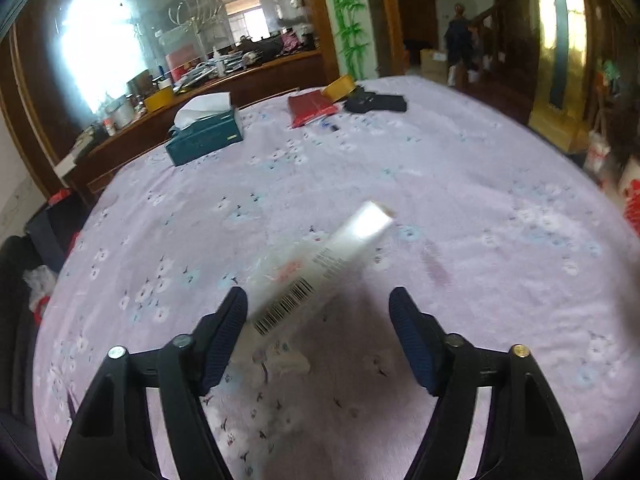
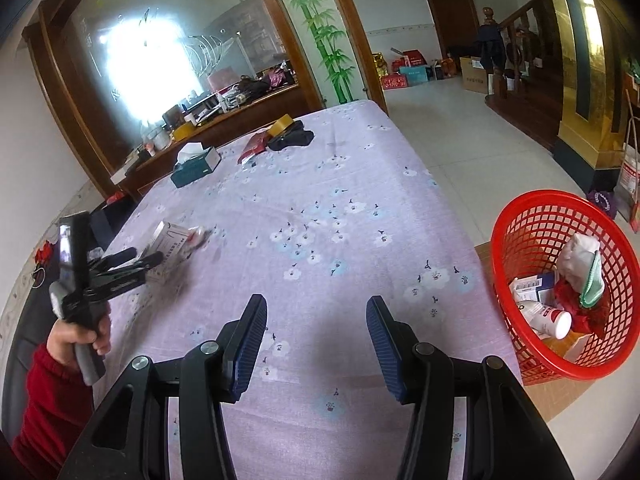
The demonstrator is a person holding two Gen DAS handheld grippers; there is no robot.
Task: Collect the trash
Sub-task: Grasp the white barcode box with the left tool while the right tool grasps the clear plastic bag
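Observation:
A long white box with a barcode (image 1: pixel 320 268) lies on the lilac flowered tablecloth (image 1: pixel 460 184), blurred, reaching between the fingers of my left gripper (image 1: pixel 318 300). The left gripper is open, its left pad close to the box's barcode end. In the right wrist view the same box (image 2: pixel 170 246) sits at the table's left side with the left gripper (image 2: pixel 140 262) at it. My right gripper (image 2: pixel 316 308) is open and empty above the near table edge. A red mesh basket (image 2: pixel 520 220) with several pieces of trash stands on the floor to the right.
A teal tissue box (image 1: pixel 206 134), a red packet (image 1: pixel 310 108), a yellow tape roll (image 1: pixel 340 87) and a black pouch (image 1: pixel 376 102) sit at the table's far end. A wooden sideboard (image 1: pixel 256 80) with clutter stands behind. A dark chair (image 1: pixel 16 320) is at the left.

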